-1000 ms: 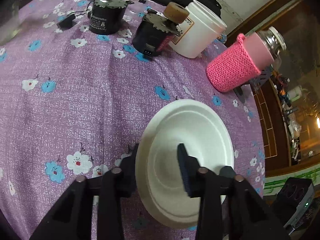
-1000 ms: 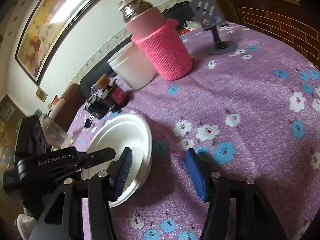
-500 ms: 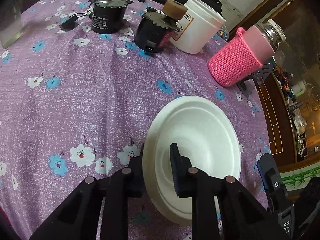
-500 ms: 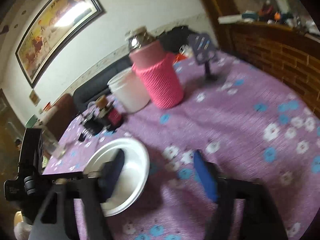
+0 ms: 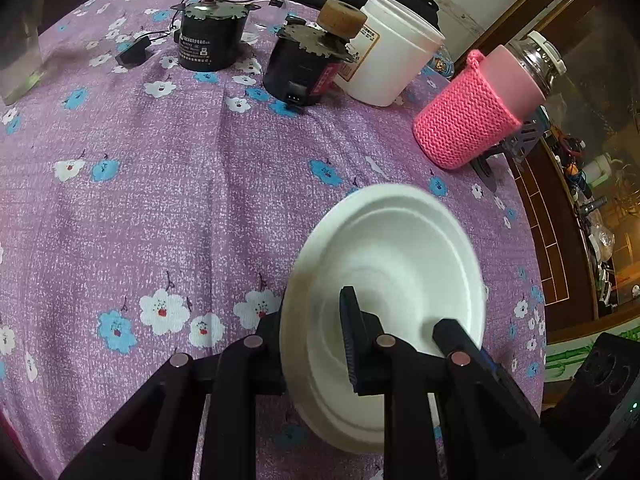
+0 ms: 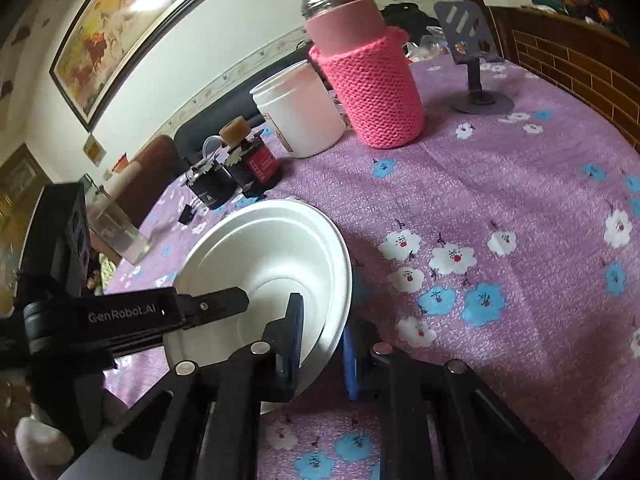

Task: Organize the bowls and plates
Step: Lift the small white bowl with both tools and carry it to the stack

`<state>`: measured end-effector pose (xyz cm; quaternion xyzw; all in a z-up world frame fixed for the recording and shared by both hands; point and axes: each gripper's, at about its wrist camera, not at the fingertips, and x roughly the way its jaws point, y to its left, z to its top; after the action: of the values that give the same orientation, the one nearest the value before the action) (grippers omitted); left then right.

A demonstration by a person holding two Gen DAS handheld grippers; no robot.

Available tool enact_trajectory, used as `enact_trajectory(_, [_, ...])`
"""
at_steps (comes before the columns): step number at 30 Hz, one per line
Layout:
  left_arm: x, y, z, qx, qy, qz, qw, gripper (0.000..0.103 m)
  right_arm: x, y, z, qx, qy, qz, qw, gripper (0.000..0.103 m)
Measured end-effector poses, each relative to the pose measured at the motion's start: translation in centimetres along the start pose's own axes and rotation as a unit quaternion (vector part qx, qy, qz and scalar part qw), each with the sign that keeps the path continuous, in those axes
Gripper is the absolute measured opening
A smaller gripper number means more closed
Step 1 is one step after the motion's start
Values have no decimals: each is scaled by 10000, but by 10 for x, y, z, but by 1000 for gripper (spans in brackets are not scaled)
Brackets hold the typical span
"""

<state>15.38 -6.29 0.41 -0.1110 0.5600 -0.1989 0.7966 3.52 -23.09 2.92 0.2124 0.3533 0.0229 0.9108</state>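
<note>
White bowl (image 5: 400, 264) sits on the table (image 5: 200, 200), which has a purple cloth w/ blue & white flowers; the bowl is in the near part of the cloth, nearer the right side in the left wrist view. Looks like there may be more than one bowl nested, can't tell for sure. Left claw (image 5: 312, 340) is nearly closed & pinches the near-left rim of the bowl: one finger outside the wall, the other w/ its ribbed pad inside the bowl. Right claw (image 6: 324, 344) is closing on the opposite rim; in the right wrist view one pad is inside the bowl, the blue pad just outside, rim between them & both pads look pressed to it. So both claws have the same bowl, one each side. In the right wrist view the left claw's arm, marked GenRobot.AI, reaches in from the left over the bowl's edge. Behind the bowl, well apart: a bottle in a pink knitted sleeve (image 5: 468, 124) w/ a metal cap, a white tub (image 5: 392, 64) beside it, two black motors (image 5: 208, 40) w/ wires, one w/ a cork piece on top. A grey phone stand (image 6: 476, 80) is at the far right of the cloth, near the pink sleeve. A clear glass (image 6: 120, 232) stands at the table's left edge. Framed picture (image 6: 132, 16) on the wall behind.
</note>
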Motion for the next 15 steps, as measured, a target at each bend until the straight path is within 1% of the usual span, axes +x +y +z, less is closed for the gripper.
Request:
enact_trajectory(3, [-6,-3,-5,46,-54,22,10000,20,-7,1,0,76,-101,83,9999,15])
enact_trajectory(6, [-19,-6,-12,138,-219,100,9996,19,-13,4,1,136,-117,262,9995,14])
enact_trajectory(8, [-32,-5,-18,163,-355,169,9991,15,-17,9,-1,104,-119,365,9992,14])
enact_trajectory(10, [-46,-3,-24,192,-461,254,9984,13,-19,16,-2,55,-92,486,9988,14])
enact_trajectory(11, [-55,-1,-29,222,-545,356,9976,11,-21,21,-5,24,-67,584,9983,14])
enact_trajectory(15, [-92,6,-44,282,-848,712,9934,10,-26,39,-16,-53,103,985,9951,14])
